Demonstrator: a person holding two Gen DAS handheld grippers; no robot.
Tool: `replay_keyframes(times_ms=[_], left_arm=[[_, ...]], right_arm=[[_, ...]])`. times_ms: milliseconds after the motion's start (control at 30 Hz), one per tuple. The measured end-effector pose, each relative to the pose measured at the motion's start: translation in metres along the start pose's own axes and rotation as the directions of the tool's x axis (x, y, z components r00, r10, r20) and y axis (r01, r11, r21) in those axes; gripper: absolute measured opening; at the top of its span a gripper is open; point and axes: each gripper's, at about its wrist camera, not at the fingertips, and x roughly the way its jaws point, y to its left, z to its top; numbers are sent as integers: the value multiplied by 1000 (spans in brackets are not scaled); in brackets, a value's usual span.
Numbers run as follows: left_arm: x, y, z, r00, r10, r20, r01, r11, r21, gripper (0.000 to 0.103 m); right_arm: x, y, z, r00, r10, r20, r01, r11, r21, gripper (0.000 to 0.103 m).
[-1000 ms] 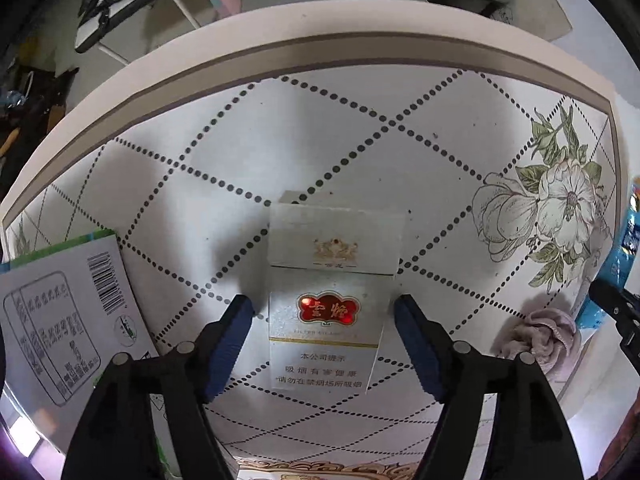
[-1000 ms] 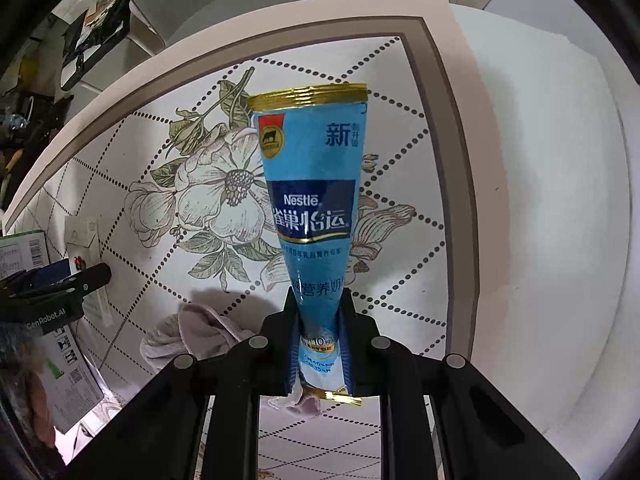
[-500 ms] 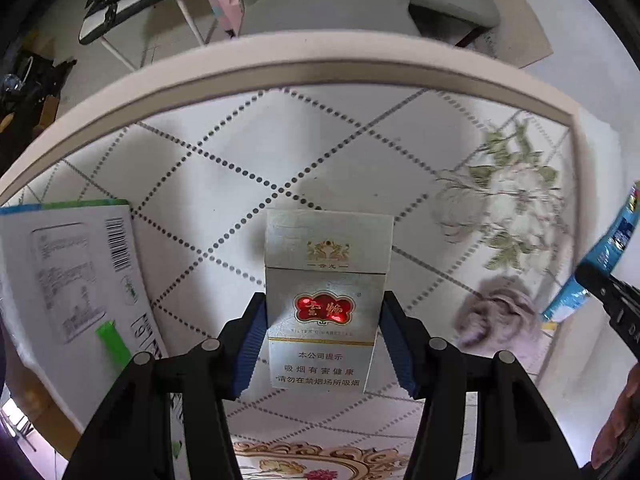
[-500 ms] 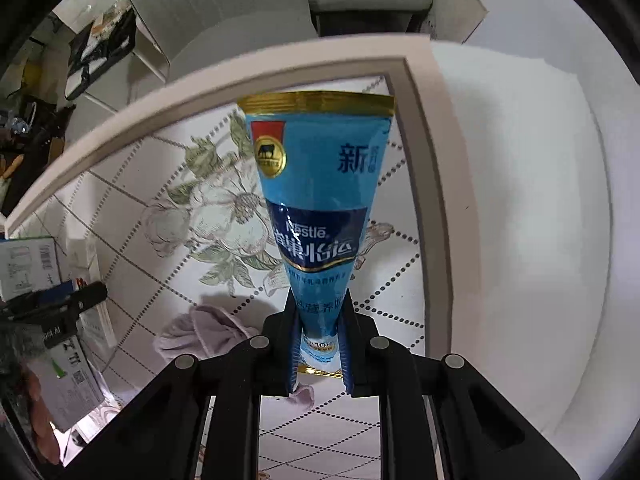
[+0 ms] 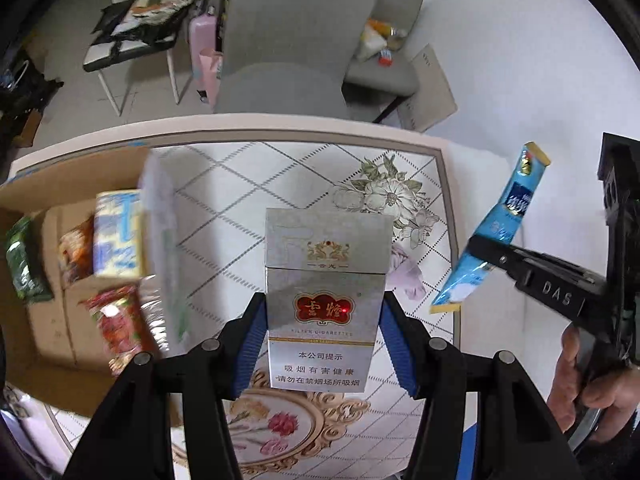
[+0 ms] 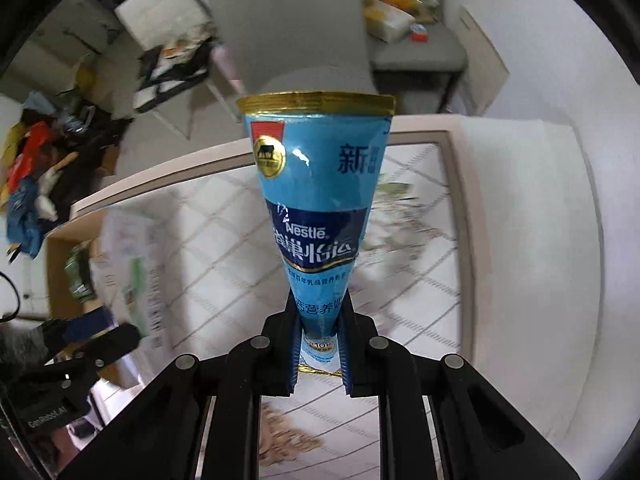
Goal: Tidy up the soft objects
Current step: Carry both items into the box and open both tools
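My left gripper [image 5: 322,332] is shut on a silver cigarette pack [image 5: 326,280] and holds it well above the patterned table [image 5: 248,184]. My right gripper [image 6: 320,334] is shut on the narrow end of a blue Nestle pouch [image 6: 318,200], held upright in the air. The pouch also shows in the left wrist view [image 5: 500,228], to the right of the pack. A crumpled pinkish cloth [image 5: 406,276] lies on the table behind the pack. An open cardboard box [image 5: 52,280] at the left holds several packets.
A white sheet [image 5: 160,248] stands along the box's right side. A grey chair [image 5: 296,40] stands beyond the table's far edge, and a second chair [image 5: 384,68] carries small items. White foam [image 5: 480,184] borders the table on the right.
Both grippers have risen high above the table with their loads. The left gripper closed on the cigarette pack and lifted it. The cardboard box has come into view at the left.
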Motion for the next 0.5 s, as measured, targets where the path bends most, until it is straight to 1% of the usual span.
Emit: replay_keyframes(times_ms=[100, 167, 233, 267, 400, 467, 500], left_arm=[[-33, 35, -17, 999, 17, 42, -16, 1000, -26, 53], [-46, 60, -27, 997, 42, 68, -39, 998, -52, 53], [-67, 98, -36, 993, 80, 84, -72, 994, -86, 53], [-70, 112, -38, 992, 89, 86, -80, 991, -105, 53], [-87, 193, -54, 989, 135, 63, -120, 972, -200, 53], [-88, 226, -60, 987, 154, 37, -141, 962, -234, 53], [-87, 242, -63, 988, 152, 23, -141, 957, -252, 53]], right_arm=[[-11, 49, -16, 998, 58, -1, -58, 997, -44, 17], [-16, 90, -28, 995, 95, -3, -95, 992, -84, 17], [-14, 136, -35, 991, 133, -17, -134, 983, -124, 17], [-10, 154, -40, 989, 145, -23, -147, 980, -136, 17], [16, 242, -58, 977, 197, -79, -209, 960, -184, 17], [27, 274, -63, 972, 210, -106, -227, 954, -194, 17], [34, 291, -65, 968, 216, -124, -238, 950, -201, 17]])
